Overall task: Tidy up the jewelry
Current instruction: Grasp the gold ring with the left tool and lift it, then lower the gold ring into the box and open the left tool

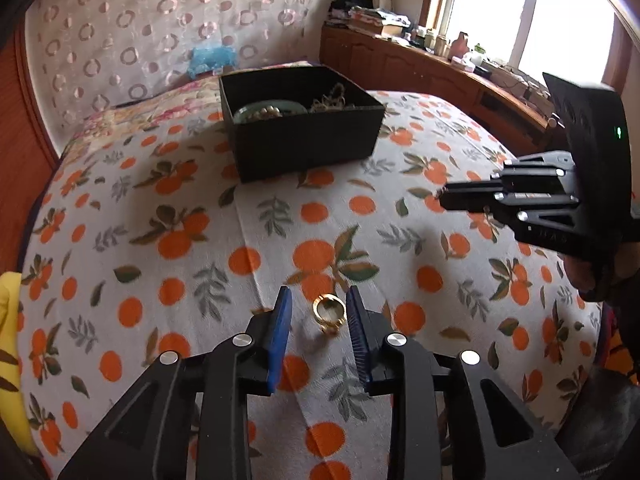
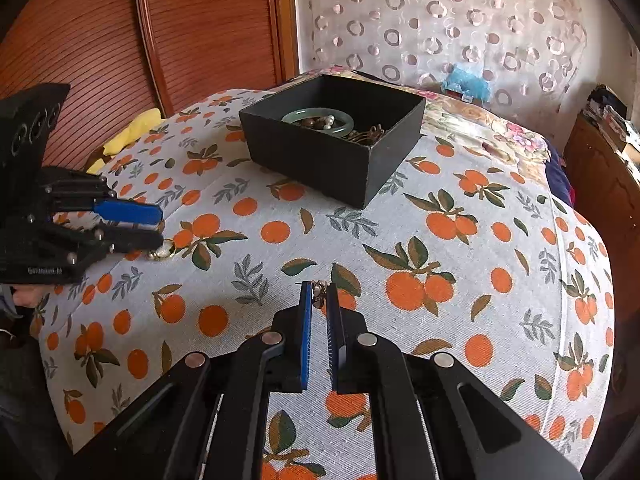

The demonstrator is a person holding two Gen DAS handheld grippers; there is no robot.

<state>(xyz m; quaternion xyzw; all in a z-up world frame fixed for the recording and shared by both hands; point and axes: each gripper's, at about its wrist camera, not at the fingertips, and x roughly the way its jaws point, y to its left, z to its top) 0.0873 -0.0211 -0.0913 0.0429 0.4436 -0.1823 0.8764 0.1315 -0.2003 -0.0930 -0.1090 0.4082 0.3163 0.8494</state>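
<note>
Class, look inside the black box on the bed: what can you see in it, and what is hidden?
Inside the black cardboard box lie a pale green jade bangle, some beads with white pearls and a tangled brass-coloured chain. The near walls cover the box floor and anything lying low.

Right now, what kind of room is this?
Likely a bedroom: a bed under an orange-print bedspread, a curtain behind it, and a wooden cabinet cluttered with bottles by the window.

Bright window [image 1: 560, 12] above wooden cabinets [image 1: 420, 68]; circle-patterned curtain [image 2: 440, 20] behind.
</note>
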